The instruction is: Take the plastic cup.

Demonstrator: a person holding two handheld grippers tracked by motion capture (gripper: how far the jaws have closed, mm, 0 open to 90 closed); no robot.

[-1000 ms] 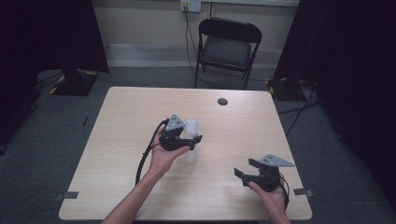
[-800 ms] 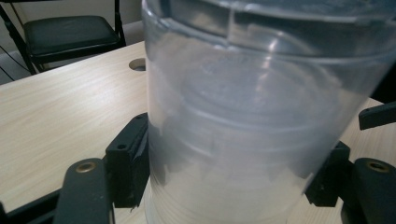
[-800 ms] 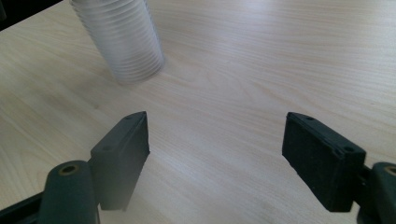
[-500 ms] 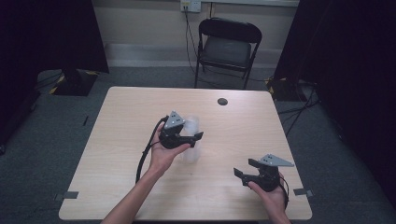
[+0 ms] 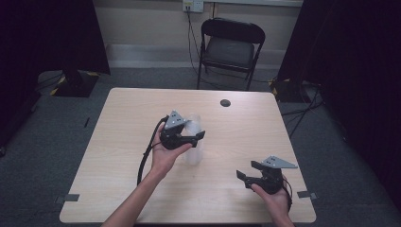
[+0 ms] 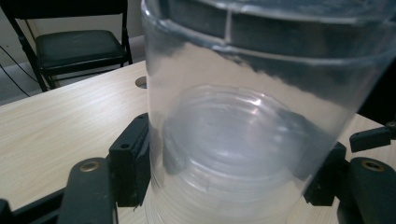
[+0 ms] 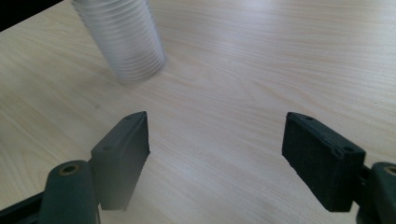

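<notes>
Left gripper [image 5: 182, 136] fingers have just been closing on the cup stack [image 6: 243, 140]; right gripper [image 7: 217, 154] spread wide, empty.
We risk crushing or tipping these thin clear cups on the table [image 5: 132, 156] if the squeeze goes harder.

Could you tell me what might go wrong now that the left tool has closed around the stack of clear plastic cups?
The left tool has just been closing on the stack of clear plastic cups; thin walls might buckle. Lifting may pull off several nested cups, or tip the tall stack. The right tool, open, stands apart on the table, so nothing steadies the base.
</notes>
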